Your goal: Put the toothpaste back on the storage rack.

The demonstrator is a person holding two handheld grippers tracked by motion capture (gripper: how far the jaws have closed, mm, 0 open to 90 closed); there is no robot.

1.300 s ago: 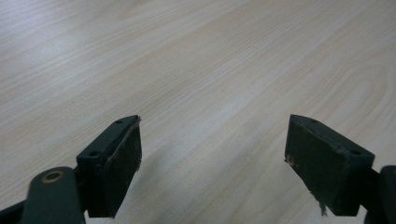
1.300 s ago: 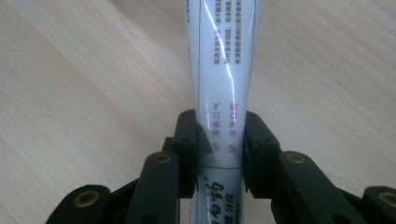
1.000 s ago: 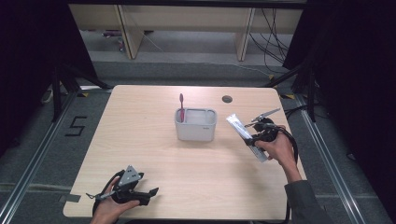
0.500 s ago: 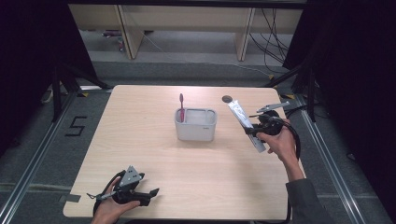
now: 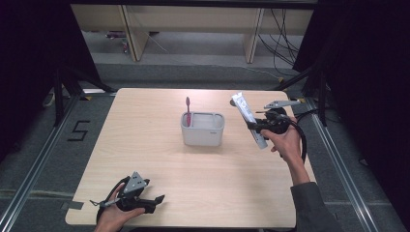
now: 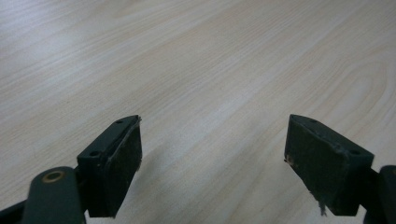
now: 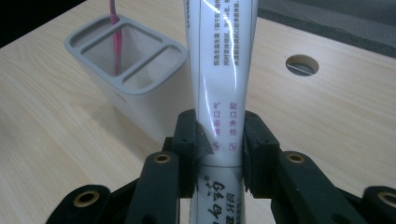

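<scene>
High view: right hand-held gripper [image 5: 256, 126] was clamped on a white toothpaste tube [image 5: 247, 118], held clear above the bench [image 5: 154, 145]. Tube sat tilted, its flat crimped end up and away from the hand, its lower end poking out below the jaws. Grey holder [image 5: 203, 128] stood on the bench just left of that gripper, near but not touching the tube. Pink toothbrush [image 5: 188, 110] stood upright in the holder's left compartment, the far side from the tube.

Right gripper view: both pads pinched the tube [image 7: 219, 79] across its width, printed text facing the camera. Holder [image 7: 126, 70] sat ahead and left of the jaws, toothbrush [image 7: 115, 32] in its far compartment. A round hole [image 7: 302, 65] in the bench lay ahead and right.

Left hand-held gripper [image 5: 145, 199] rested low at the bench's near edge, well apart from the holder. Left gripper view: jaws spread wide, bare wood [image 6: 210, 70] between them.
</scene>
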